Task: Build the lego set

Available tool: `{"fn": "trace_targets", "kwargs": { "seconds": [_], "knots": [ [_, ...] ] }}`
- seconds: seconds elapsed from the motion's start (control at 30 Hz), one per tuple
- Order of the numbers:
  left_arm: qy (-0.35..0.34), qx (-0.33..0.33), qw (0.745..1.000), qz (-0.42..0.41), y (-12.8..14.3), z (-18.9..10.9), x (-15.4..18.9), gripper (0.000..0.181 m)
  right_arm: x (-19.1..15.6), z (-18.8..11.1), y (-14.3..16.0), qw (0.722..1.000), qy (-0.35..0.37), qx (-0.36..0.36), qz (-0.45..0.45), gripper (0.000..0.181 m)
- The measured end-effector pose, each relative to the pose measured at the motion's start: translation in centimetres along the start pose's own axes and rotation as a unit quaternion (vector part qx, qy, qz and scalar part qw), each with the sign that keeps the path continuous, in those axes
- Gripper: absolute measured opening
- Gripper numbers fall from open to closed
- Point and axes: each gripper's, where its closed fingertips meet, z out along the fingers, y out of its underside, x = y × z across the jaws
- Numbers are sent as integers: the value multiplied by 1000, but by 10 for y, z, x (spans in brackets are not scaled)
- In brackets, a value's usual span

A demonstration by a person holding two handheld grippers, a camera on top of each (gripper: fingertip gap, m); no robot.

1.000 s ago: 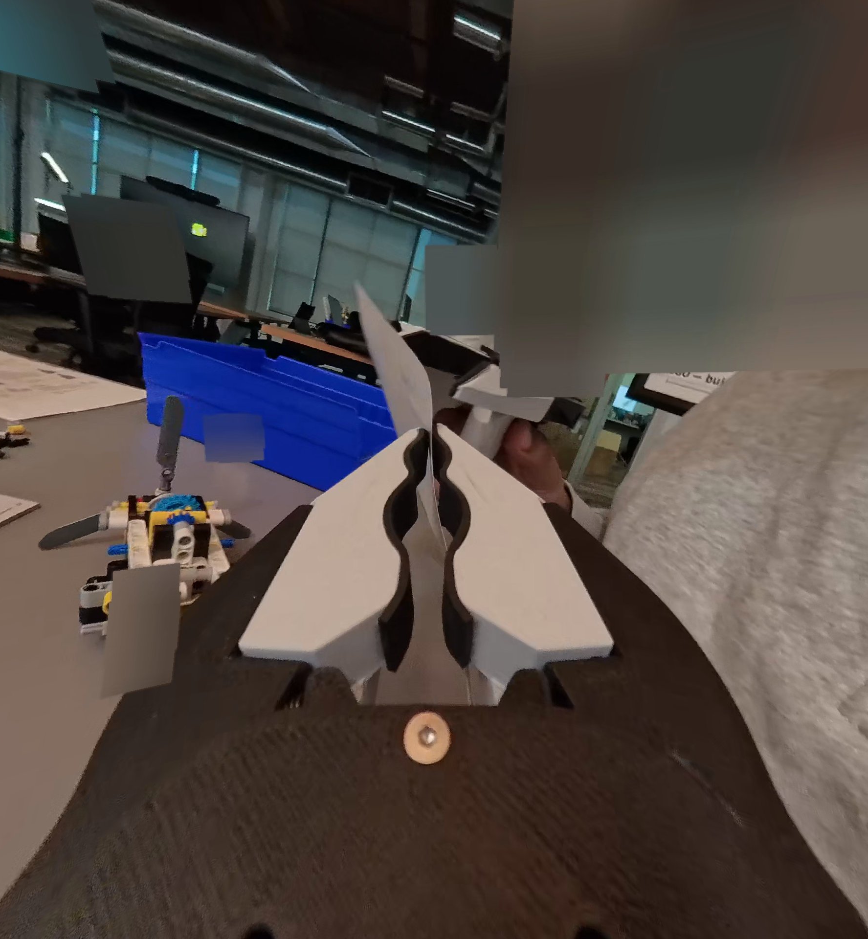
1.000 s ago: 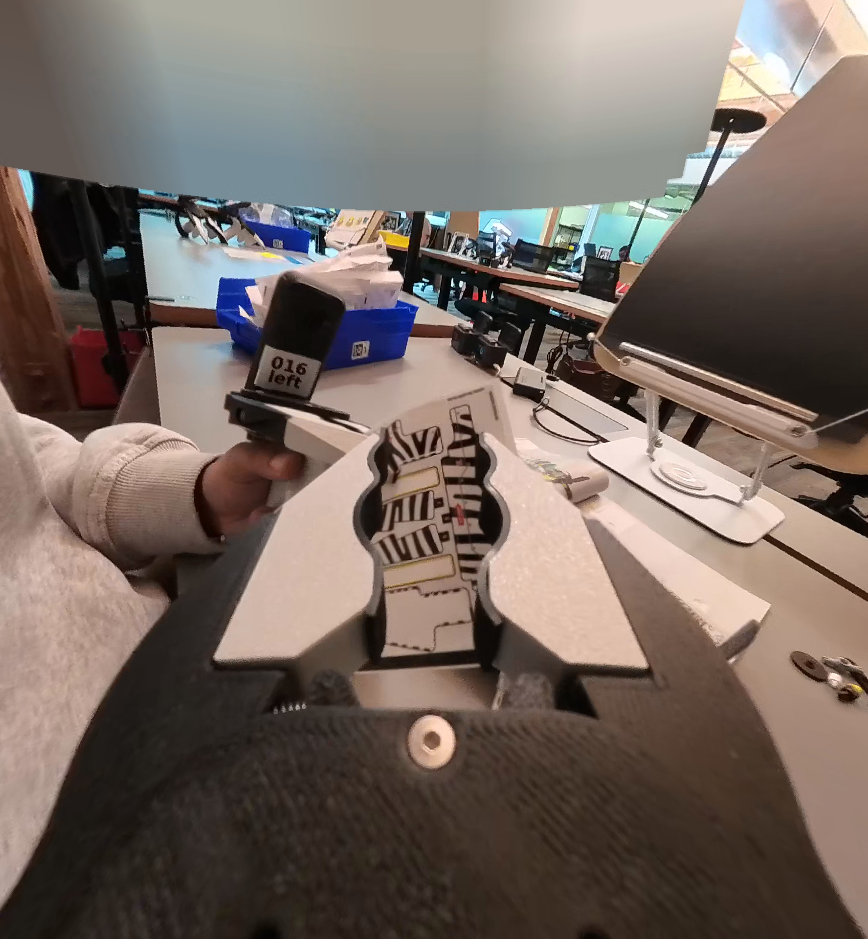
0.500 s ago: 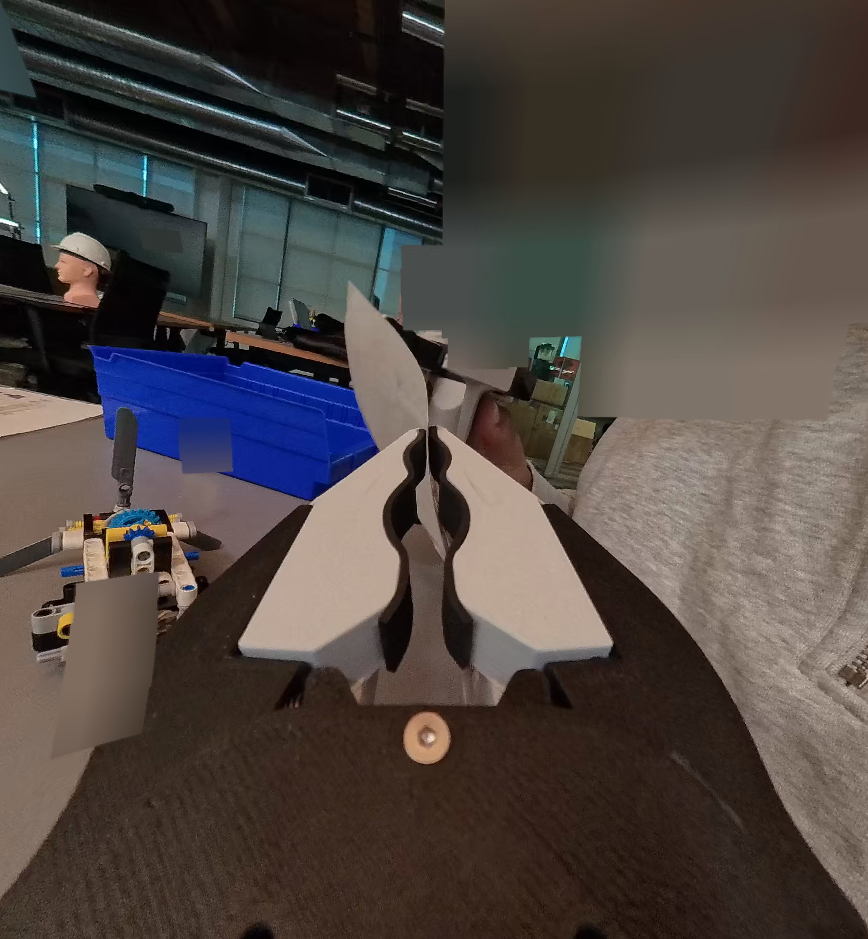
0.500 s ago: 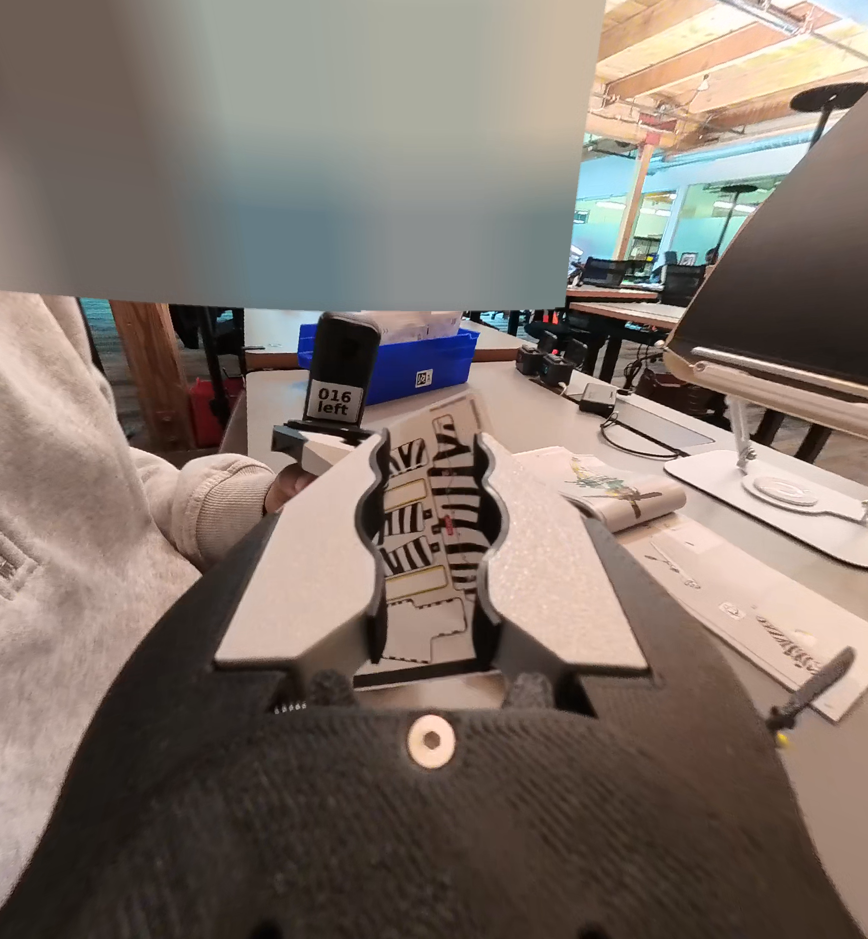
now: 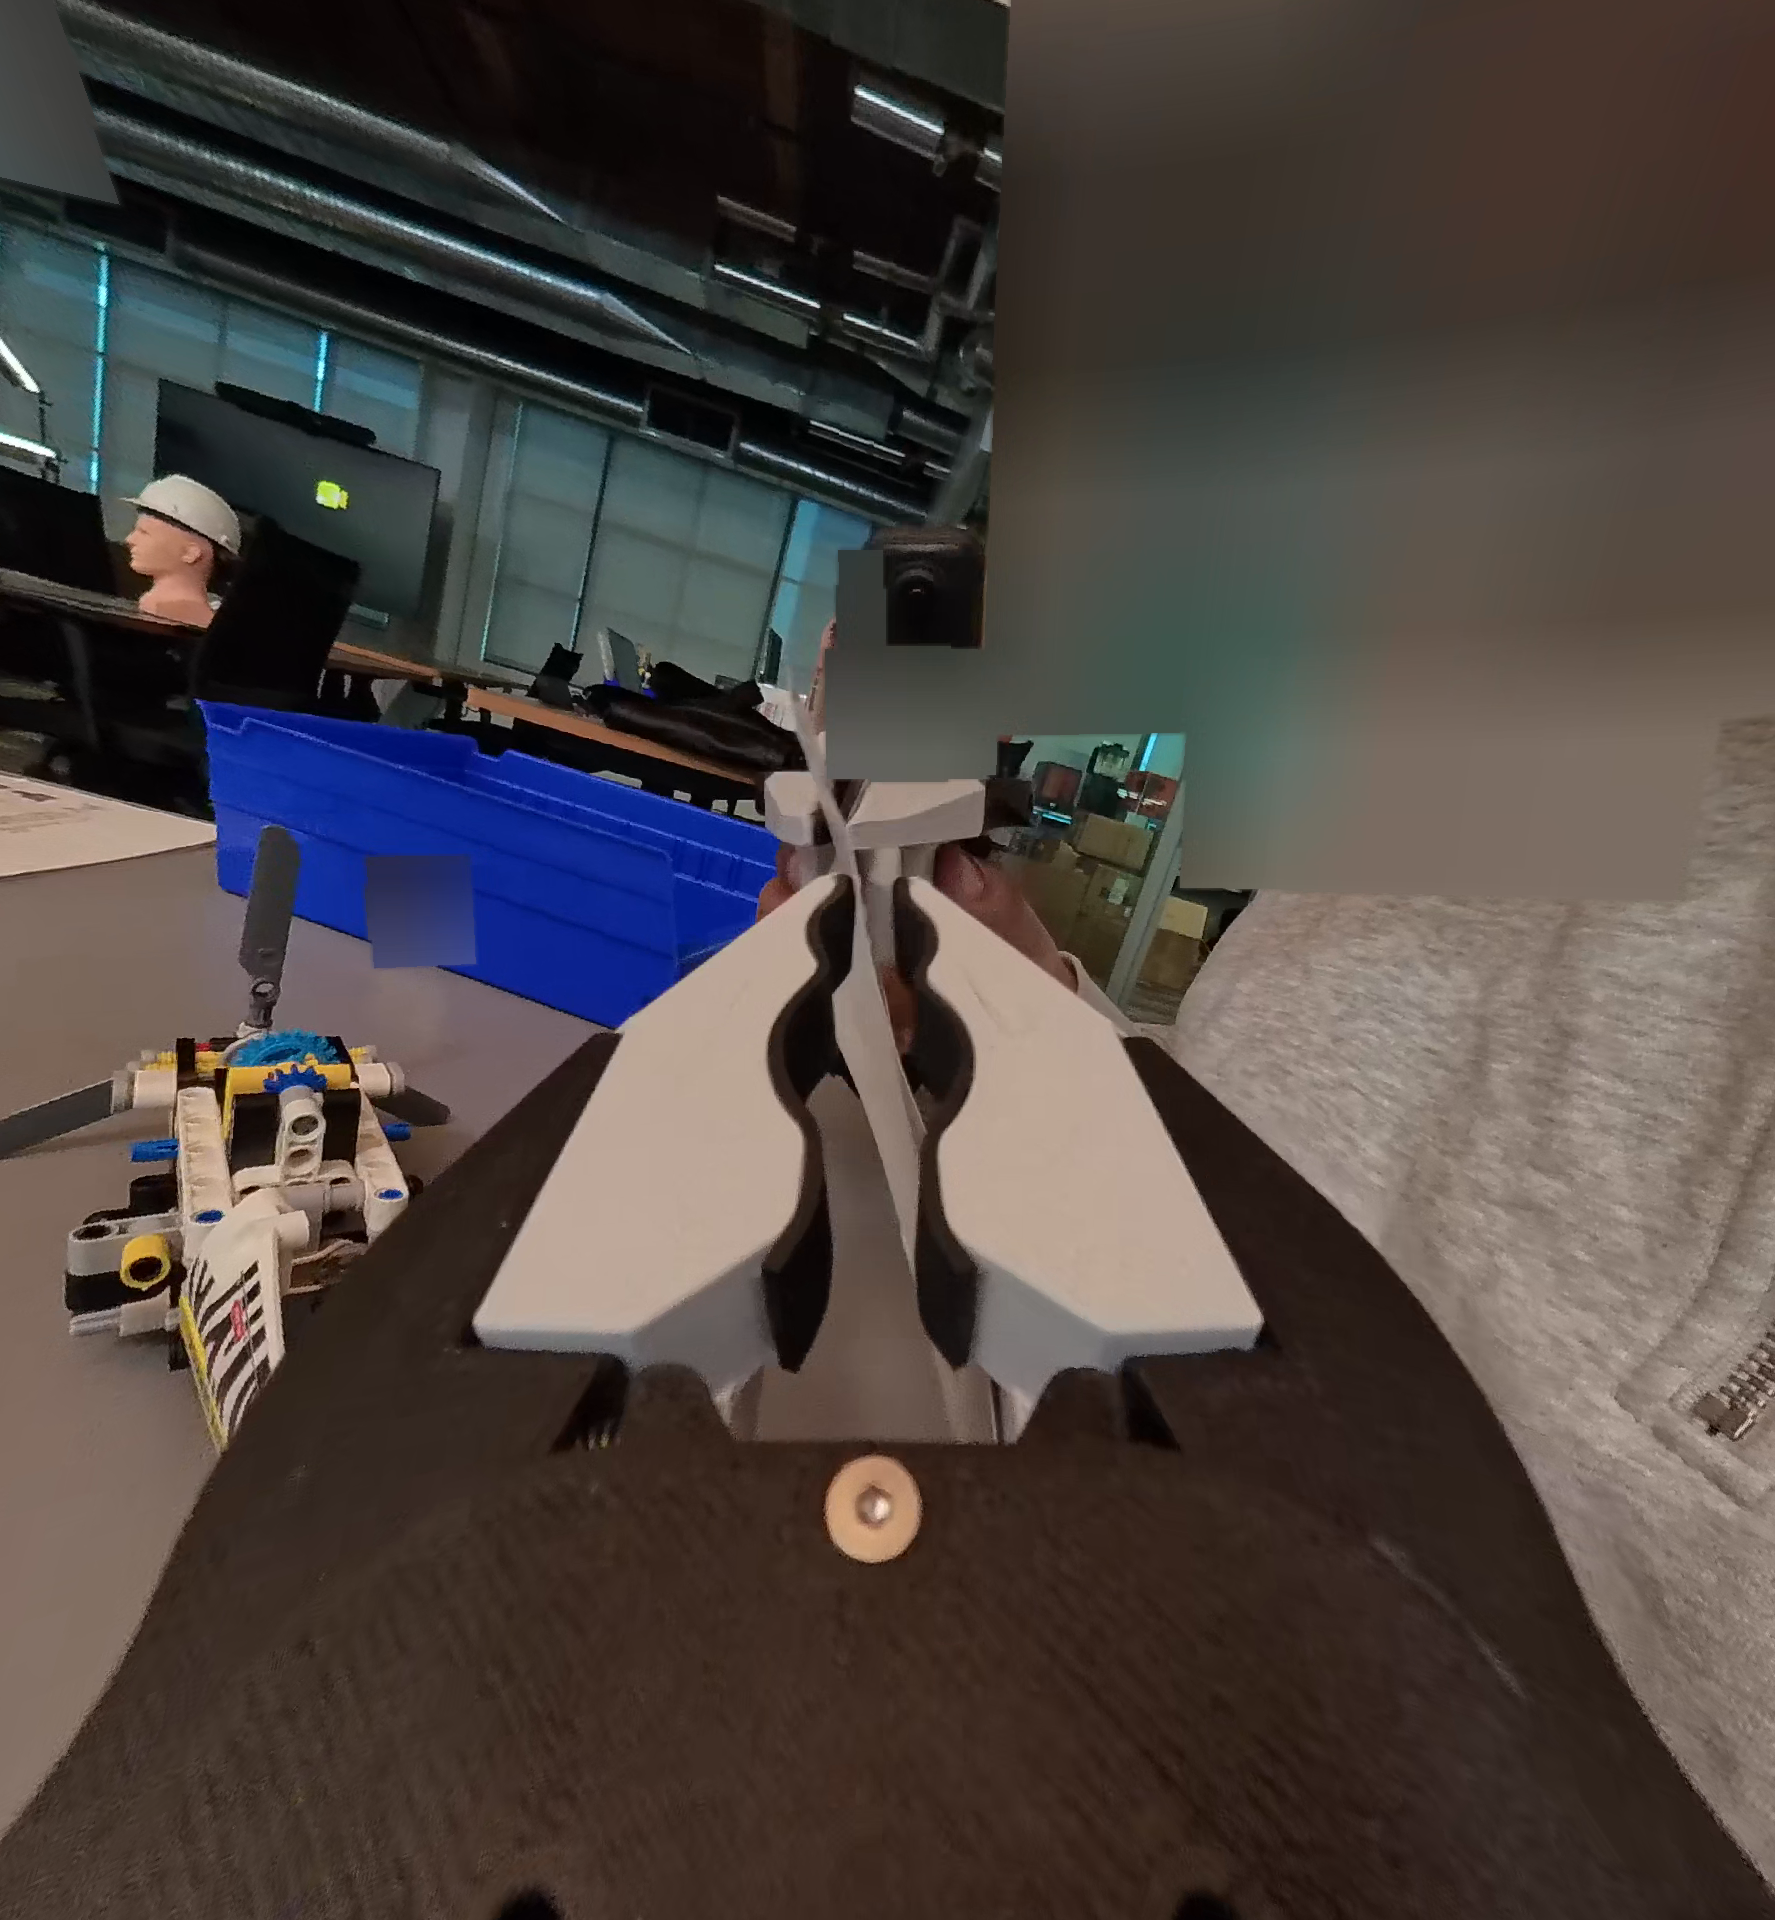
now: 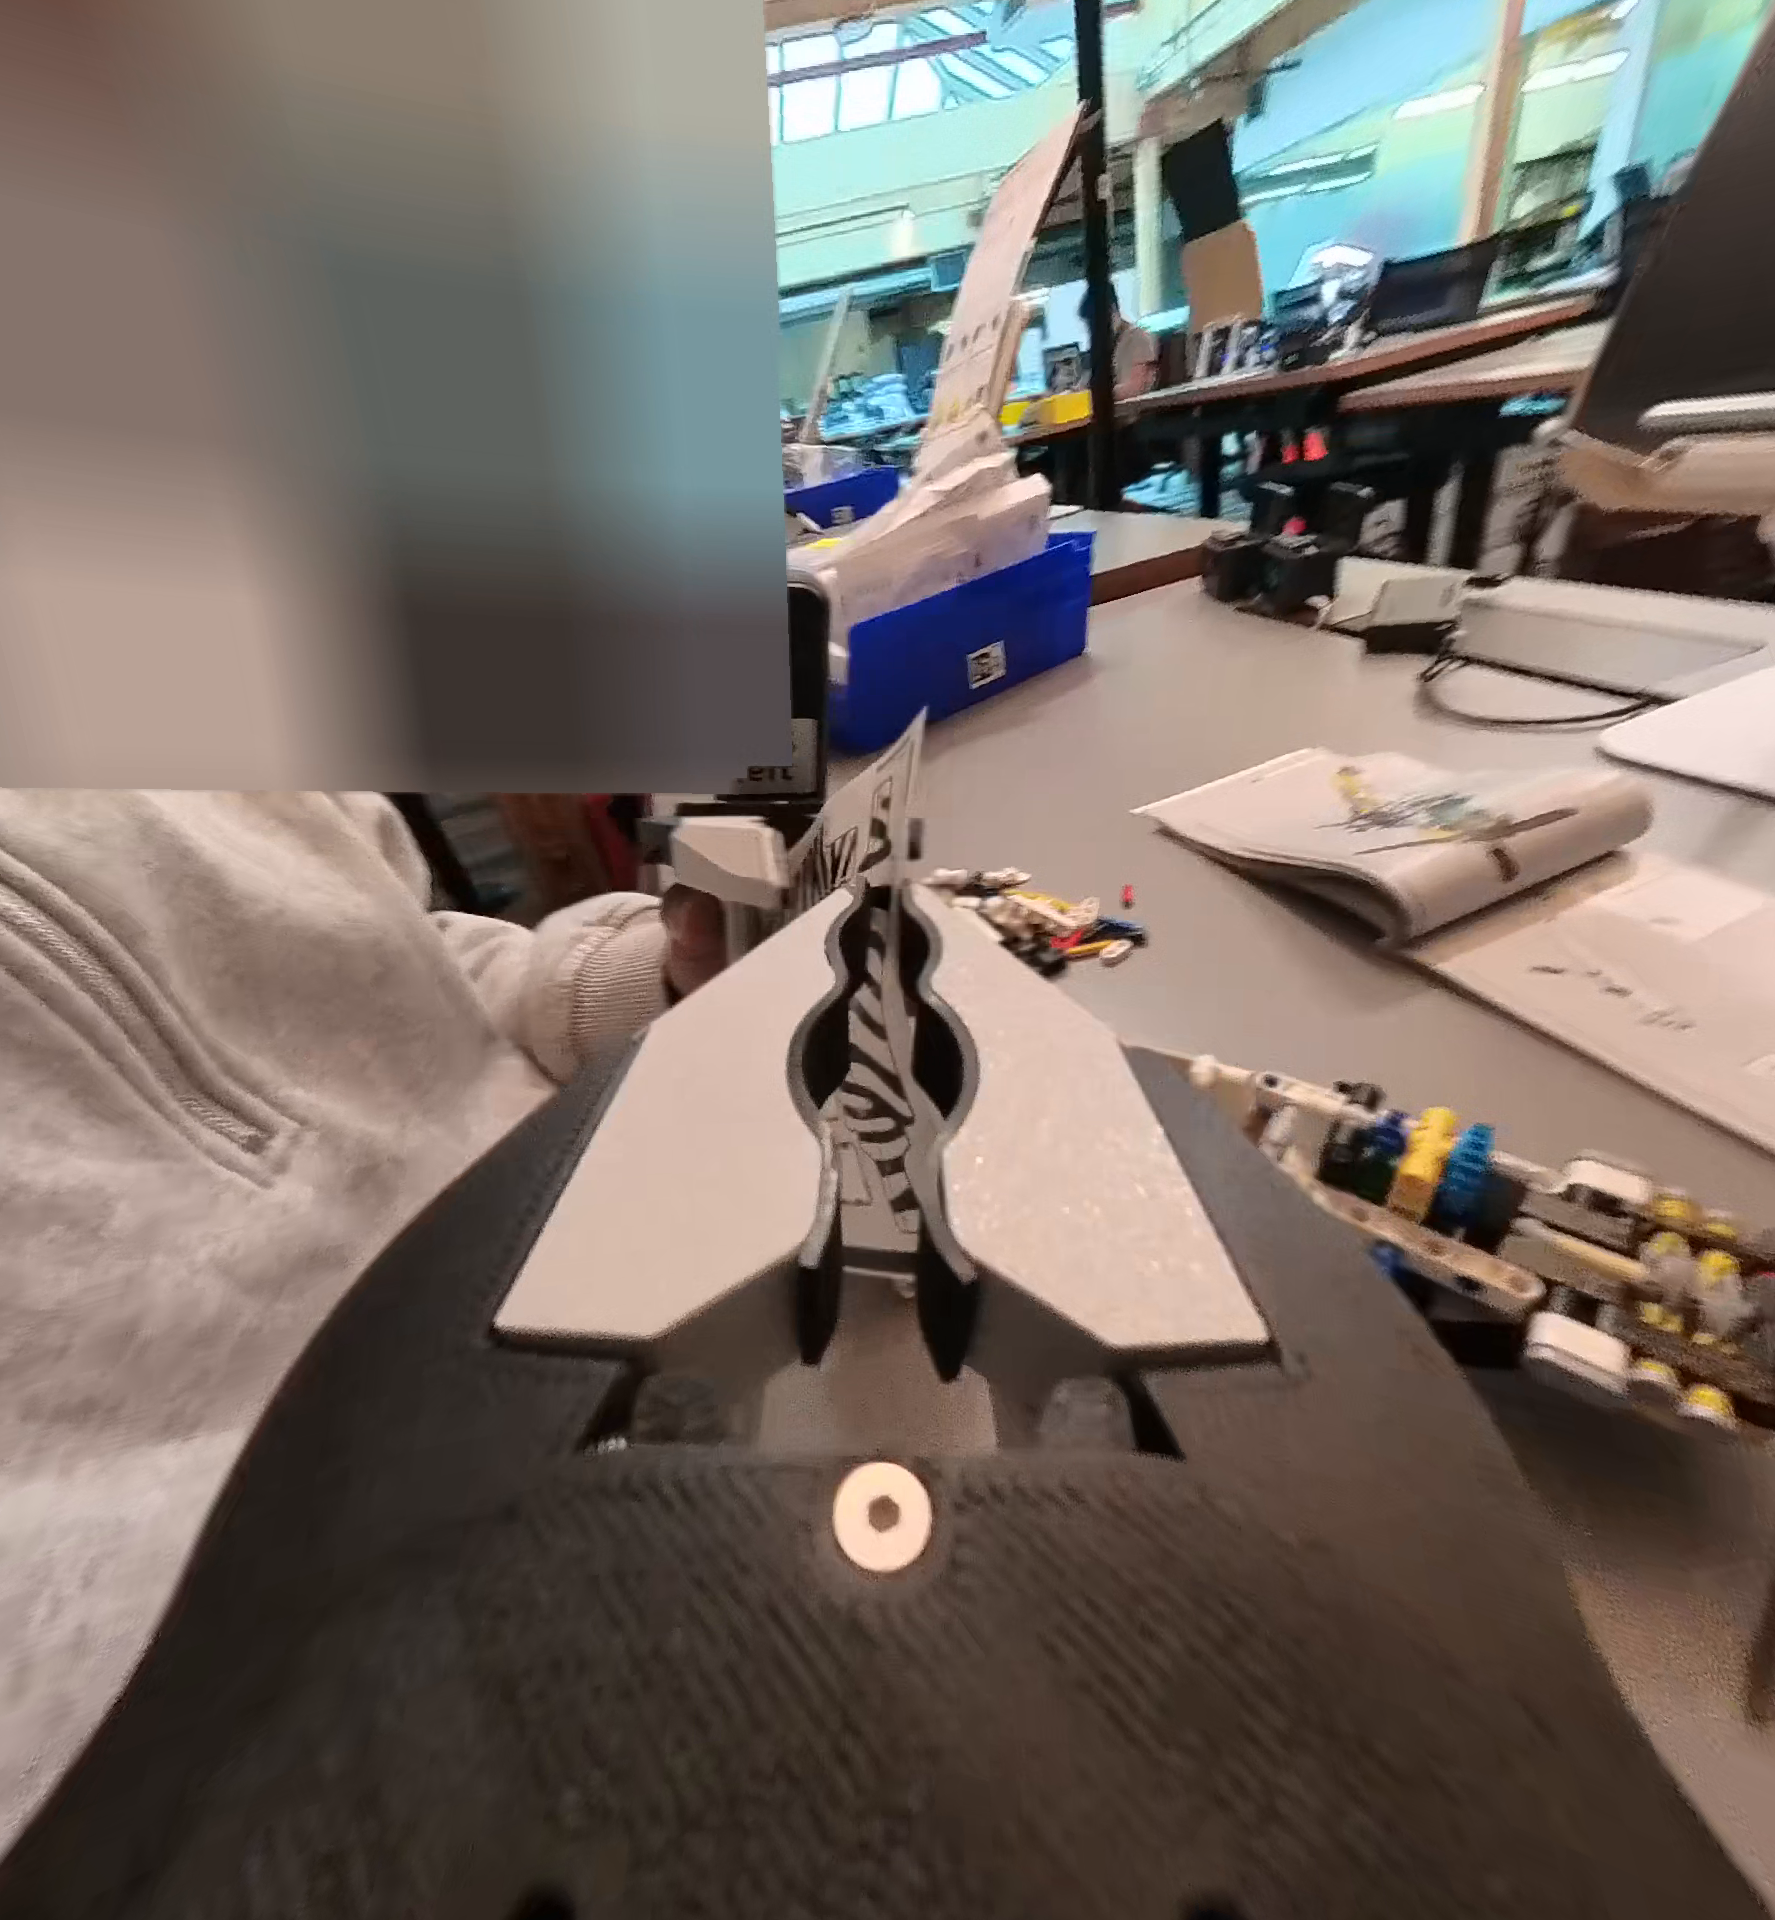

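A small sticker sheet (image 5: 876, 997) with zebra stripes stands edge-on between my two grippers, which face each other tip to tip. My left gripper (image 5: 869, 888) has its jaws slightly parted, with a gap on each side of the sheet. My right gripper (image 6: 885, 899) is closed on the sheet (image 6: 878, 1091), which fills the slit between its pads. The part-built lego model (image 5: 239, 1164), white, black, yellow and blue with grey blades, lies on the grey table (image 5: 52, 987) to the left of my left gripper. It also shows in the right wrist view (image 6: 1485, 1195), to my right.
A blue bin (image 5: 467, 831) stands behind the model. In the right wrist view there are loose lego parts (image 6: 1039, 920), an instruction booklet (image 6: 1402, 831), a paper sheet (image 6: 1641, 997), a white stand (image 6: 1745, 675) and another blue bin (image 6: 966, 634). The person's grey sweater (image 5: 1485, 1143) is close by. Only a small space, under 4 cm, lies between the two pairs of fingers.
My right gripper has swung round and closed from wide open onto the sticker sheet. My left gripper's jaws, shut on the sheet before, have parted a little.
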Motion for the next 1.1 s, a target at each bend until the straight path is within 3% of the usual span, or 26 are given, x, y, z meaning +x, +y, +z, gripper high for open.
{"fn": "trace_targets", "kwargs": {
  "seconds": [0.33, 0.57, 0.67, 0.77, 0.93, 1.1],
  "knots": [
    [-39, -21, 997, 59, 6, -1, -7, 5, 2, -7, 6, 990, -60, -1, 131, 0],
    [-25, -31, 997, 73, 9, -1, -3, 0, 6, -6, 12, 987, -53, -12, 152, 0],
    [-56, -35, 996, 59, 9, -4, -15, 0, 22, -9, 0, 995, 13, 26, 96, 14],
    [-69, -24, 997, 32, 5, -6, -22, 0, 21, -16, -20, 996, 70, 58, -23, 27],
    [-69, -4, 998, -9, 0, -9, -27, 0, 3, -5, -26, 958, 146, 38, -243, 33],
    [-61, 2, 998, -11, -2, -9, -23, 0, 1, 17, -3, 951, 143, -23, -272, 28]
  ]
}}
